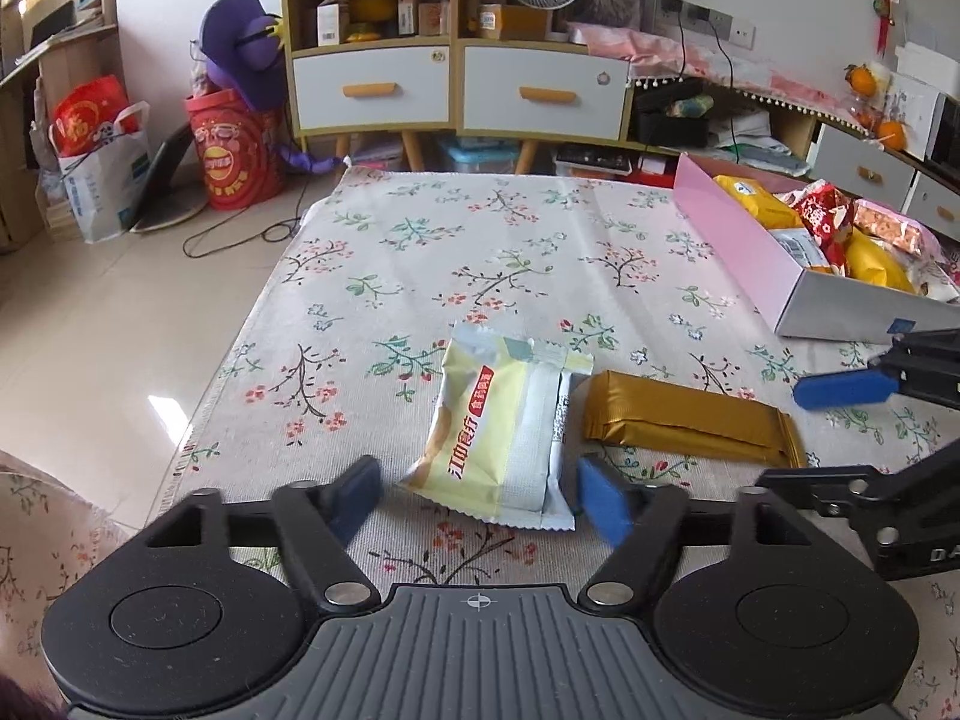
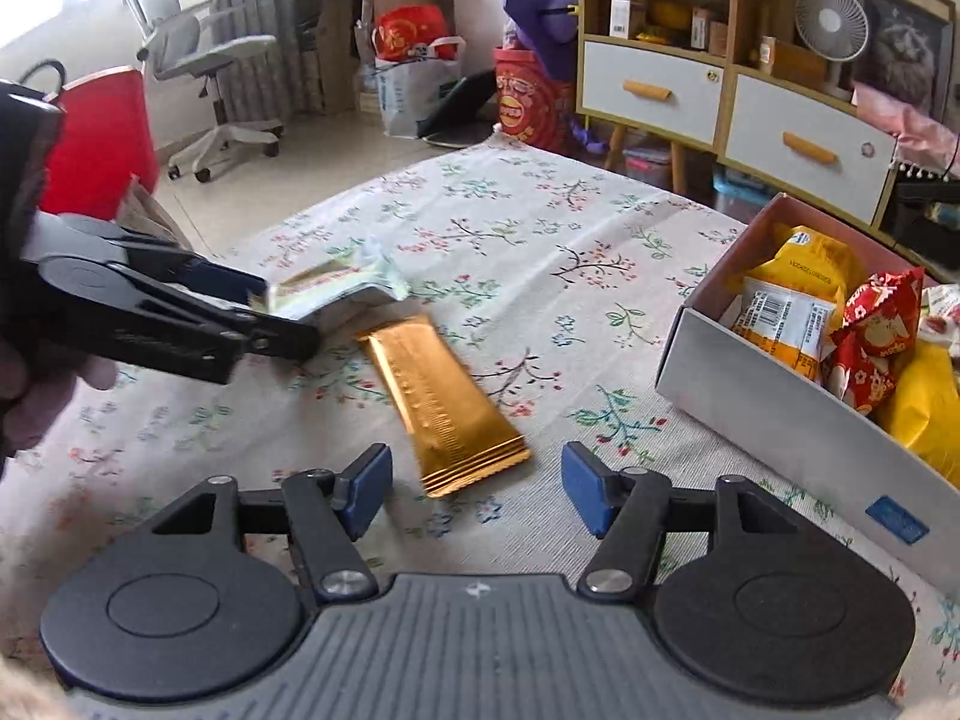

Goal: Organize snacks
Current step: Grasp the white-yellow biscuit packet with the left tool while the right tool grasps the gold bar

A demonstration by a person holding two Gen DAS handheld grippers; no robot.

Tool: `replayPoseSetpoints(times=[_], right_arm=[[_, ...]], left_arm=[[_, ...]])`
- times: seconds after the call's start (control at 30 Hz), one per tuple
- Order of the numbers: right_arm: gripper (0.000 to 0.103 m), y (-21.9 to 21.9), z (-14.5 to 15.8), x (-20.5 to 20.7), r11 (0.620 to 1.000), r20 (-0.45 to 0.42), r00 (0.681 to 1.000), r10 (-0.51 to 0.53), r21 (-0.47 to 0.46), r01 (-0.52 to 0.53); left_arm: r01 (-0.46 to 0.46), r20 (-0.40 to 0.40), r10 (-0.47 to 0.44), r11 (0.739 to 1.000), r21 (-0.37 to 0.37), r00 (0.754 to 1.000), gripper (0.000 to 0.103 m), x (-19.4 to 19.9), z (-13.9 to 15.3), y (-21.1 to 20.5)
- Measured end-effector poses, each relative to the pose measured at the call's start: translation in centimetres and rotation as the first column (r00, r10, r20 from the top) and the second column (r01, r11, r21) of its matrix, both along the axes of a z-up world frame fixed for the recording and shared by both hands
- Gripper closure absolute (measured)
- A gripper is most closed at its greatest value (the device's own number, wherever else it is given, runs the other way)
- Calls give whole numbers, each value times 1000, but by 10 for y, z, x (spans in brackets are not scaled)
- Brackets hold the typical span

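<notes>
A pale yellow snack packet (image 1: 501, 429) lies on the floral tablecloth (image 1: 420, 252), its near end between the open fingers of my left gripper (image 1: 480, 495). The fingers are apart from it. The packet also shows in the right wrist view (image 2: 342, 288), beside the left gripper (image 2: 180, 312). A gold foil bar (image 1: 690, 420) lies to its right. In the right wrist view the gold bar (image 2: 444, 402) lies just ahead of my open, empty right gripper (image 2: 477, 489). The right gripper's blue finger (image 1: 840, 390) shows in the left wrist view.
A pink and white box (image 1: 780, 276) holding several snack packets stands at the table's right; it also shows in the right wrist view (image 2: 780, 420). Beyond the table are shelving with drawers (image 1: 456, 84), a red tub (image 1: 234, 156), bags and an office chair (image 2: 198, 60).
</notes>
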State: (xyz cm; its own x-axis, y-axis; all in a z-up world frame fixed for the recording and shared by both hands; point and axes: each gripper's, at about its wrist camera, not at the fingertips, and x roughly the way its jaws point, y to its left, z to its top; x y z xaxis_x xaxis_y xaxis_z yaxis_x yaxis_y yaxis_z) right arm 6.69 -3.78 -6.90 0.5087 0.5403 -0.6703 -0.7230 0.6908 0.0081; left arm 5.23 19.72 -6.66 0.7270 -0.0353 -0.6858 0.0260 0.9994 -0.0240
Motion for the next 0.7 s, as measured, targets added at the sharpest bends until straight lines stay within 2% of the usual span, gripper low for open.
replayPoseSetpoints(times=[0.07,0.2,0.33,0.37,0.47,0.53,0.57,0.6,0.7], right_arm=[[37,4,-2,4,1000,22,1000,-6,-7,6],[39,13,-4,6,1000,34,999,-1,3,1],[47,19,-6,3,1000,56,998,24,7,-24],[52,20,-5,1,999,57,998,32,10,-33],[68,23,-4,-4,998,59,996,63,13,-64],[72,24,-3,-7,997,60,996,72,10,-72],[74,24,-3,-8,997,60,995,74,7,-74],[76,23,-2,-9,997,58,996,73,4,-74],[76,21,1,-9,999,31,998,49,11,-50]], left_arm=[[14,7,-14,1000,-3,1000,21,4,-2,-1],[29,24,-29,1000,11,999,18,11,-5,-4],[20,17,-21,1000,22,1000,20,15,-6,-5],[14,14,-15,1000,20,1000,20,15,-6,-5],[-3,14,2,1000,23,1000,30,14,-5,-6],[-14,14,14,1000,21,1000,50,12,-3,-6],[-17,11,16,1000,21,1000,54,12,-2,-7],[-22,6,22,1000,21,1000,57,12,-1,-8],[-38,-14,39,999,9,999,58,10,1,-10]])
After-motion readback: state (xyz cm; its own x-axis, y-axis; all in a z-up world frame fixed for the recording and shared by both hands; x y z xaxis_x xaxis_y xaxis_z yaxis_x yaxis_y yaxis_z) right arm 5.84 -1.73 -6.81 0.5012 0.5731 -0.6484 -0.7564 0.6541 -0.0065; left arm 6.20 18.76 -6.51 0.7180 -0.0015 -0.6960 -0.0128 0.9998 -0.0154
